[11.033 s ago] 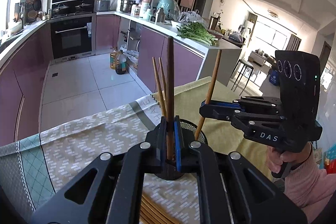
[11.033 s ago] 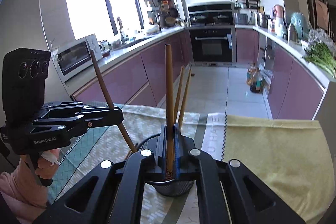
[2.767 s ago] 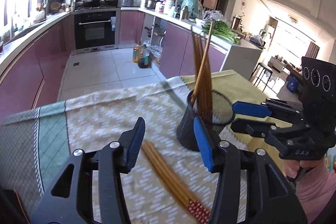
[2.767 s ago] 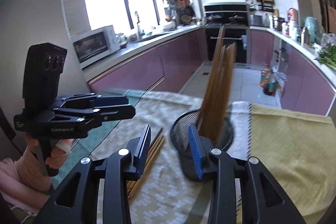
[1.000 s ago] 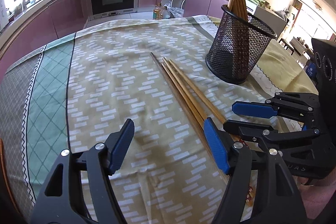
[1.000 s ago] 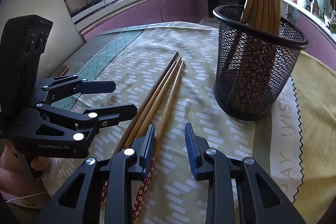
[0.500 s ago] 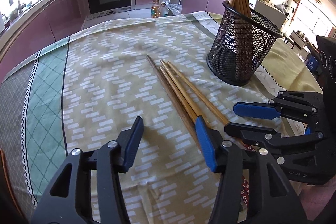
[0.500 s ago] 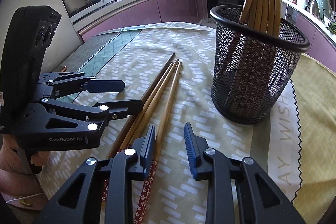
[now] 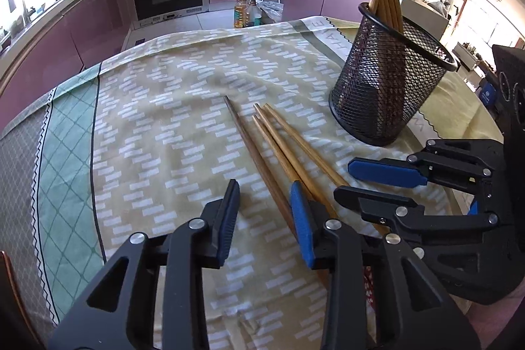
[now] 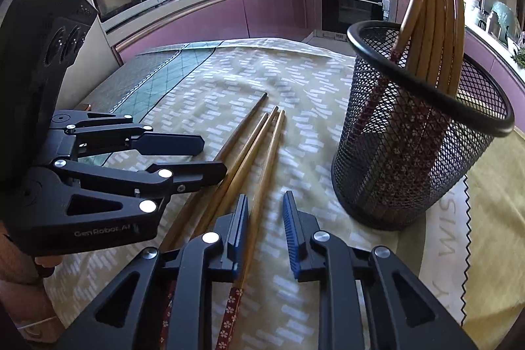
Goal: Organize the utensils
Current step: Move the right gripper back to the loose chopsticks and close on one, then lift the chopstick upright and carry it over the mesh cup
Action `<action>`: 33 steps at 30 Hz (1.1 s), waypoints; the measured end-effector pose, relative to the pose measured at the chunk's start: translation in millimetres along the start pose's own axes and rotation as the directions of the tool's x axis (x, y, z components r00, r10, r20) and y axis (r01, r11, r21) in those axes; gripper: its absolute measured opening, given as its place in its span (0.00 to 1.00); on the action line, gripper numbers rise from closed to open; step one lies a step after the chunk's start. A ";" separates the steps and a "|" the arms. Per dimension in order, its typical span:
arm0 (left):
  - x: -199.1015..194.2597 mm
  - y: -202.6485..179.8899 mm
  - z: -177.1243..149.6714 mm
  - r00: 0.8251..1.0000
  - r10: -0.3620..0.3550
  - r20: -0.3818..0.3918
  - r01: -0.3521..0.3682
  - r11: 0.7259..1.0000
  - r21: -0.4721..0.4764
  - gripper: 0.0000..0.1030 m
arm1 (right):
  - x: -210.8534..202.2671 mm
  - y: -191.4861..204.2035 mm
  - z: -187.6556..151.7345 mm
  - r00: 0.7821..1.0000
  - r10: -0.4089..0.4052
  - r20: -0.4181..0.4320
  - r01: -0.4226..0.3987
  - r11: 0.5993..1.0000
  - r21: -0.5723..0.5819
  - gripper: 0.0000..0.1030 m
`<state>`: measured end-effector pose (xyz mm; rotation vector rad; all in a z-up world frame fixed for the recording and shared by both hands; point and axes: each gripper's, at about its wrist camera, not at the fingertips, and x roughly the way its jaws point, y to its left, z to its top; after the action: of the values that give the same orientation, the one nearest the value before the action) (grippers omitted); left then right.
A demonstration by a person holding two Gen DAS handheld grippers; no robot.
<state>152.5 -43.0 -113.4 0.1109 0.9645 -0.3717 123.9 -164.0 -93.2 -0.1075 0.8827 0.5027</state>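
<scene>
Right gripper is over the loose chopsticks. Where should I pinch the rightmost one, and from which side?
Take the rightmost chopstick on its bare wooden shaft just ahead of the patterned end, coming down from above with jaws straddling it. It lies flat on the tablecloth, slightly apart from its neighbours, already between the fingers of the right gripper, whose jaws have just been closing.

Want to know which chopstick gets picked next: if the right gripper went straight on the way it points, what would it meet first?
Probably the rightmost loose chopstick, already between the right gripper's open, closing fingers, then the tablecloth.
</scene>
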 end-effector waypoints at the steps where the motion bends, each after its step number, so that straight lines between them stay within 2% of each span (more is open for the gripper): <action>1: 0.5 -1.5 1.0 1.000 0.009 0.000 -0.009 1.000 0.006 0.28 | -0.3 -0.9 -0.2 1.000 -0.001 0.001 0.001 1.000 0.004 0.16; 3: 1.5 -2.8 2.6 1.000 0.018 0.002 -0.018 1.000 0.005 0.24 | -1.3 -3.4 -1.1 1.000 0.003 0.003 -0.003 1.000 0.017 0.11; 5: 1.6 -4.0 4.5 1.000 0.005 0.002 -0.005 1.000 -0.007 0.14 | -2.0 -6.9 -1.6 1.000 0.018 0.004 -0.018 0.999 0.041 0.07; 11: -3.1 2.6 -0.5 1.000 -0.017 0.012 0.018 0.998 -0.067 0.09 | -8.0 -11.5 -5.4 0.999 0.043 0.011 -0.044 0.997 0.069 0.05; 21: -23.4 3.4 -12.2 0.999 -0.015 0.036 0.017 0.997 -0.082 0.07 | -29.7 -12.4 -7.9 0.995 0.080 0.053 -0.084 0.995 0.060 0.05; 33: -70.8 2.5 -7.9 0.985 -0.118 0.125 0.127 0.989 -0.069 0.07 | -68.7 -8.3 -1.7 0.982 0.107 0.155 -0.116 0.992 0.047 0.05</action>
<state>110.9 -20.2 -60.1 -0.0409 0.8671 -0.4488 90.3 -197.7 -42.9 0.0316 0.7553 0.5828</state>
